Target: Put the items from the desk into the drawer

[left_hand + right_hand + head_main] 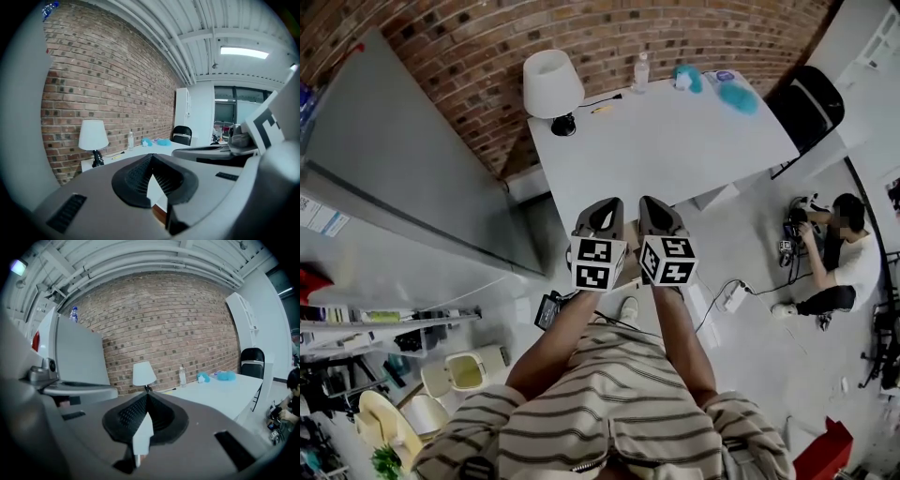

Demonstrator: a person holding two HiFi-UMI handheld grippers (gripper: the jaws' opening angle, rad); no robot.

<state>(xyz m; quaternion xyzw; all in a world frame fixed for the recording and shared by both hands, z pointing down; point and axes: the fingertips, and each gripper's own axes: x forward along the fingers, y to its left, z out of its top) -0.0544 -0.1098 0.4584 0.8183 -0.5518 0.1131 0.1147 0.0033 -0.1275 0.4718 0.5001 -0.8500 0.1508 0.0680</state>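
The left gripper (602, 208) and right gripper (654, 206) sit side by side at the near edge of the desk (675, 150), each with its jaws together and empty. The items lie straight ahead along the far edge. The pen (601, 109), lying along that edge beside the lamp (551, 84), is on the left gripper's side. The bottle (642, 71) and the blue fluffy things (738, 97) are on the right gripper's side.
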